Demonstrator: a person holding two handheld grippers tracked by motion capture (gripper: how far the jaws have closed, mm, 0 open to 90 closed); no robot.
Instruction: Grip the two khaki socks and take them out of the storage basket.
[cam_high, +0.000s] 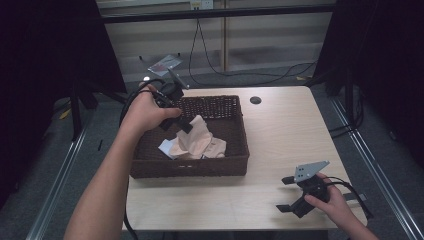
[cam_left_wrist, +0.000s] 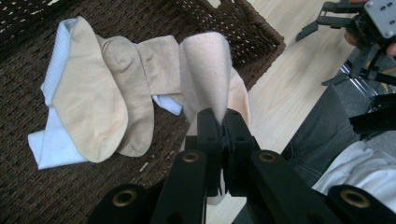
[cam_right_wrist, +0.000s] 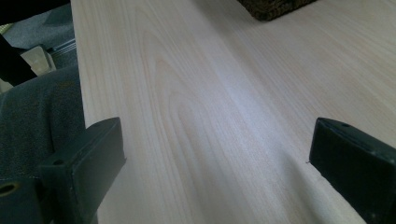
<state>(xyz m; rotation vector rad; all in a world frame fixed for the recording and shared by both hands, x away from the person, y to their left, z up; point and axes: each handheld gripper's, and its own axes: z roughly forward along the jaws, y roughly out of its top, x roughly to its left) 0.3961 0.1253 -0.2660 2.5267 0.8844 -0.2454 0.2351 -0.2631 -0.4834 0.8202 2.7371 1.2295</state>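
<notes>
Sock (cam_left_wrist: 205, 74), pale pink and soft, hangs pinched by one end in the left gripper (cam_left_wrist: 223, 123), jaws clenched on it, above the basket (cam_high: 235, 162) at the table's (cam_high: 280, 130) left edge. Beige socks (cam_left_wrist: 107, 102) lie inside on something pale blue, perhaps another sock. Right gripper (cam_high: 286, 194) rests wide open, holding nothing, near the table's front right corner.

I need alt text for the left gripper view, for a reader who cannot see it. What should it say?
The left gripper pinches a pale pink sock between its shut black jaws, above a dark wicker basket. Beige socks and a light blue cloth lie in the basket; the right gripper is farther off, over the wooden table.
</notes>
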